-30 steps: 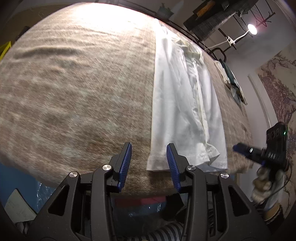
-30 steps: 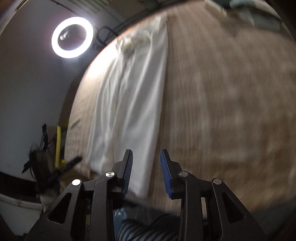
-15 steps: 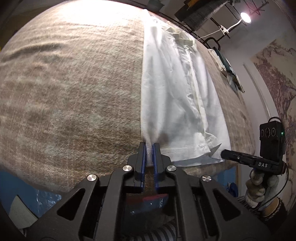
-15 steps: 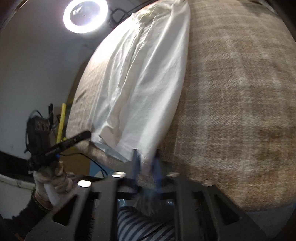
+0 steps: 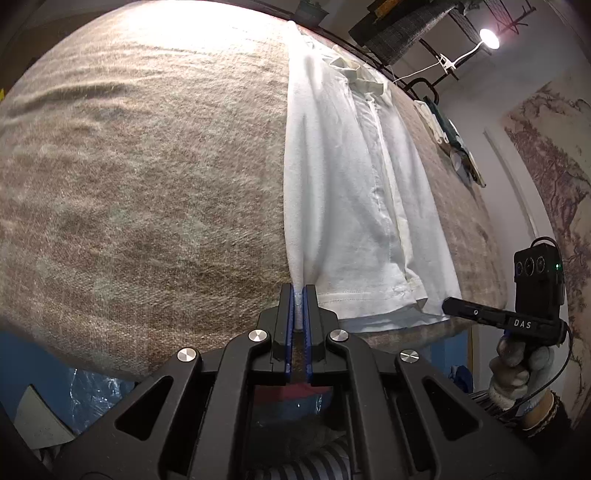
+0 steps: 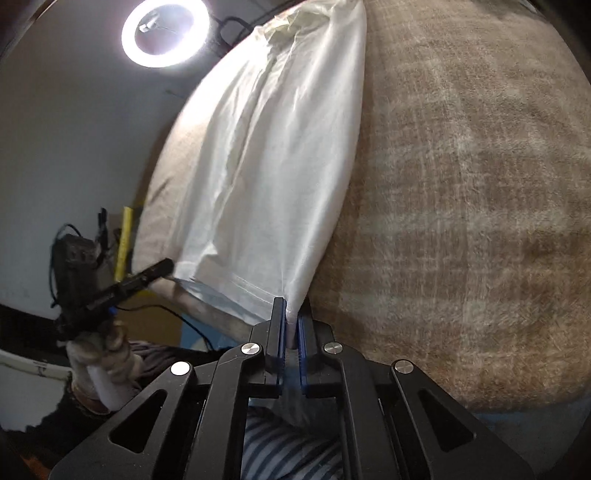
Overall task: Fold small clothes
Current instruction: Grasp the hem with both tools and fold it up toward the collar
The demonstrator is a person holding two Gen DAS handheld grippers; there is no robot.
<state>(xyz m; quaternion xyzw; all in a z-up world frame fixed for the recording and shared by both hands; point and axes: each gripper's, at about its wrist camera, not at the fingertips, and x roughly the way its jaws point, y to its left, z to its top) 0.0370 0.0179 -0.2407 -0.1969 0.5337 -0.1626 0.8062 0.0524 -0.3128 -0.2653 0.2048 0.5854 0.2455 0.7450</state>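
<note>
A white collared shirt (image 5: 347,184) lies in a long narrow strip on a brown woven blanket (image 5: 147,184), collar at the far end. My left gripper (image 5: 298,291) is shut on the shirt's near left hem corner. My right gripper (image 6: 291,314) is shut on the near right hem corner of the shirt (image 6: 273,155). Each gripper shows in the other's view: the right one (image 5: 452,306) at the hem's right end, the left one (image 6: 166,264) at the hem's left end. The hem lies at the blanket's (image 6: 461,184) near edge.
A small pile of folded clothes (image 5: 448,144) lies at the blanket's far right. A ring light (image 6: 164,31) shines beyond the far left. A clip lamp (image 5: 487,37) and dark shelves stand at the back. The blanket's near edge drops off just below the hem.
Both grippers were open a second ago. They moved in to the hem corners and closed on them. The hem is now pinched and drawn taut between them.
</note>
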